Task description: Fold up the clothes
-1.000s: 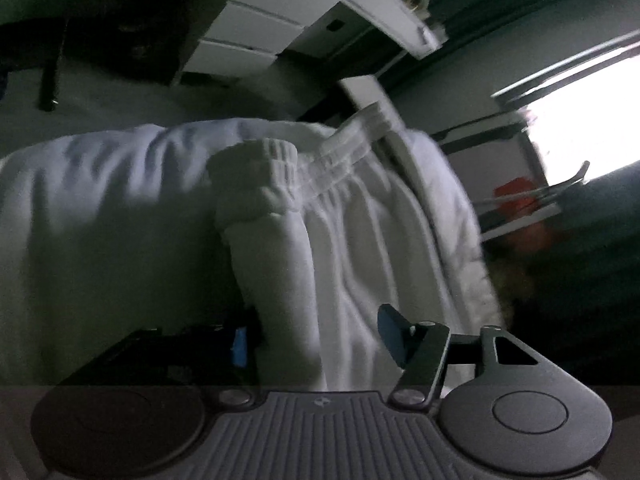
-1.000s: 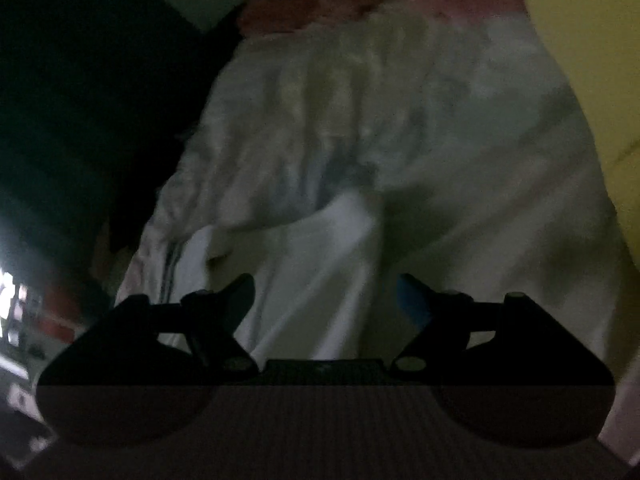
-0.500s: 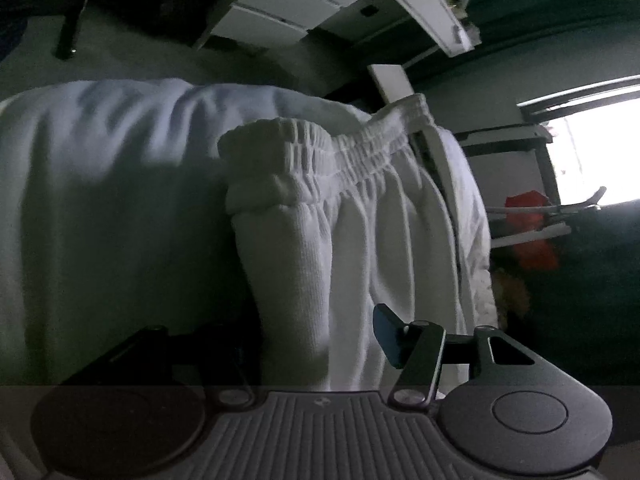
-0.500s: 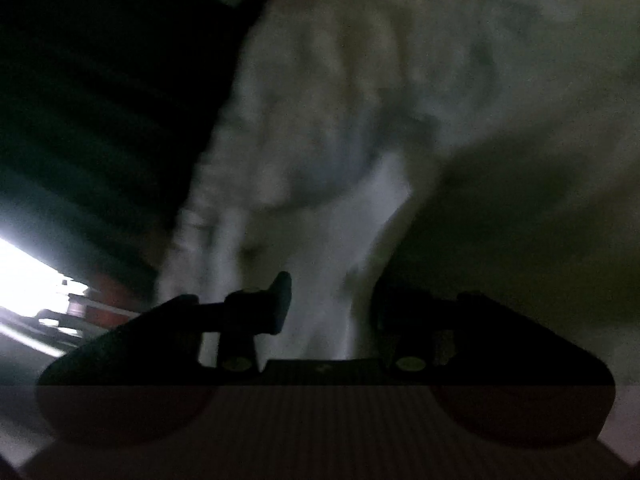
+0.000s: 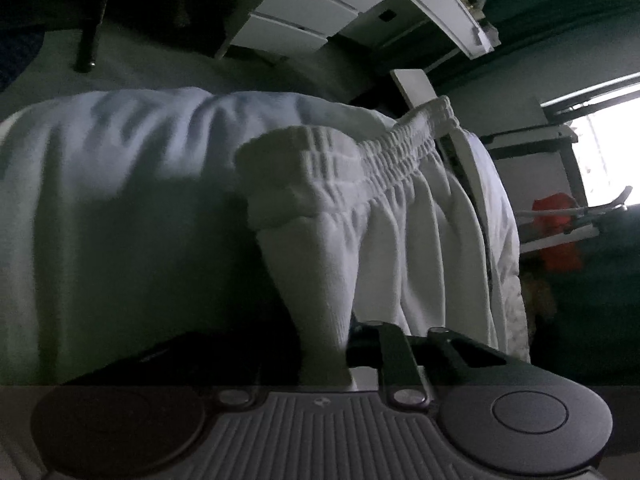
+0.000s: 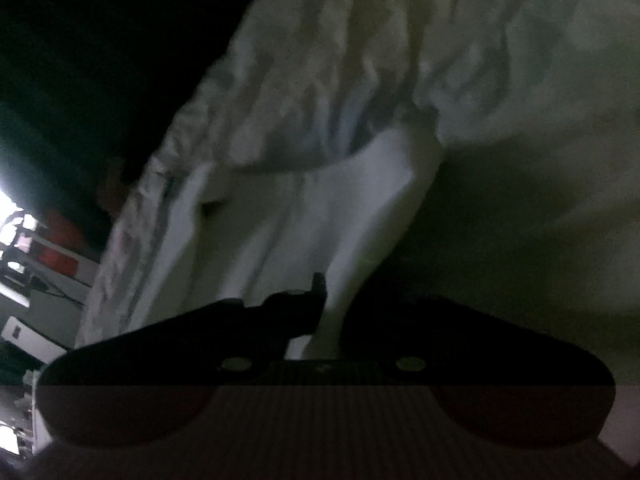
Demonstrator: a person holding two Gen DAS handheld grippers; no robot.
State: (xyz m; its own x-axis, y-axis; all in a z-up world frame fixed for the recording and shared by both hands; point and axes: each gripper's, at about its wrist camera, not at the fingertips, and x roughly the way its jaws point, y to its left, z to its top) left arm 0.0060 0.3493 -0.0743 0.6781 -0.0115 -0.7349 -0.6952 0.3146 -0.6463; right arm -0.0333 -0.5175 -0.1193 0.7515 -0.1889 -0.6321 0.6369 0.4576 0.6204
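White elasticated garment, both grippers pinching cloth: slip and uneven-fold risk.

Left gripper point(image 5: 344, 344) is clamping a narrow bunched fold of the white garment point(image 5: 400, 240), jaws pressed together on the cloth just below the gathered waistband point(image 5: 360, 164), which is running up and to the far right. Right gripper point(image 6: 332, 320) is likewise nipping a thin ridge of the same white cloth point(image 6: 320, 216), jaws nearly closed on it. The garment is lying over a pale rumpled bedcover point(image 6: 360, 60), part lifted at both pinches. Judged risks: each hold is taking only a thin fold of thick cloth, so it may be sliding out under pull; the bedcover beneath may be getting caught in the right-hand pinch; dim, blurred views are hiding edges, so the halves may be landing misaligned.
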